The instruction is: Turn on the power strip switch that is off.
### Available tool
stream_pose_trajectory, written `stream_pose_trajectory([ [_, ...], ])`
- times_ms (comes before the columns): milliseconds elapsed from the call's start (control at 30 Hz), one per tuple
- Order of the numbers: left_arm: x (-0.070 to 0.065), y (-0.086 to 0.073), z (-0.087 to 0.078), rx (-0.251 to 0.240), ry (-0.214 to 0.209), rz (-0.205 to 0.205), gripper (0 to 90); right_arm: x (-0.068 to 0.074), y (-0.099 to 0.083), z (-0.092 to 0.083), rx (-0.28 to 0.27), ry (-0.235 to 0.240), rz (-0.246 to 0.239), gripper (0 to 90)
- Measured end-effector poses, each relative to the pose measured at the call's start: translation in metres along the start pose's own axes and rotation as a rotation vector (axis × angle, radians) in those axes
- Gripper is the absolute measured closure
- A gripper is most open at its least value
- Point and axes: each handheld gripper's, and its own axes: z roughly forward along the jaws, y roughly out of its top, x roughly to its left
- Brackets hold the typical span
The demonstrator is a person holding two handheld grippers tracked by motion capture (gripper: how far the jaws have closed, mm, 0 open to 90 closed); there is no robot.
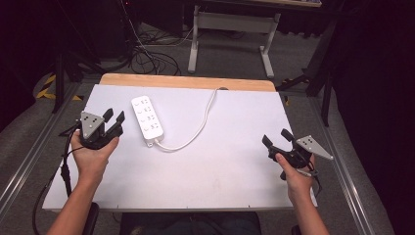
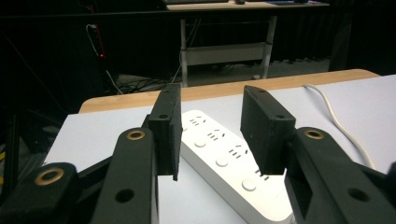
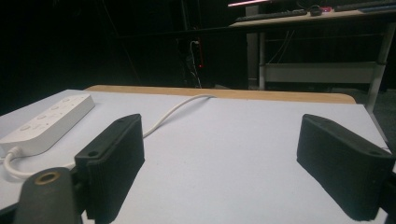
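White power strip (image 1: pixel 147 120) lies flat, far-left on table (cord (image 1: pixel 198 128) curls toward back edge).

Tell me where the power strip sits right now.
In the high view the power strip lies on the table's far left part, just beyond and right of the open left gripper.

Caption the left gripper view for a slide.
Open left gripper facing a white power strip on the white table.

White power strip (image 1: pixel 147 121) lies on table (image 1: pixel 235 171) far-left part, just ahead of left gripper (image 1: pixel 114 116). Its cord (image 1: pixel 195 129) loops toward middle, then runs to back edge. Rest of table bare: wide free room around right gripper (image 1: pixel 277 138).
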Motion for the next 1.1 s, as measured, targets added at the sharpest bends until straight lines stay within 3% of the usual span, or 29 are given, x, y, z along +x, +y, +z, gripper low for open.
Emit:
stream_pose_trajectory([
  [467, 0.004, -0.004, -0.011, 0.013, 0.005, -0.049, 47.2, 0.000, 0.000, 0.000, -0.002, -0.002, 0.001, 15.4],
  [800, 0.004, -0.010, -0.018, 0.019, -0.005, -0.057, 43.5, 0.001, 0.000, 0.000, -0.004, -0.001, 0.002, 15.5],
  [1000, 0.003, -0.011, -0.020, 0.021, -0.032, -0.053, 41.3, 0.001, 0.000, 0.000, -0.005, 0.000, 0.002, 15.5],
  [1100, 0.003, -0.011, -0.020, 0.020, -0.024, -0.059, 38.3, 0.001, 0.000, 0.000, -0.004, 0.001, 0.003, 15.5],
])
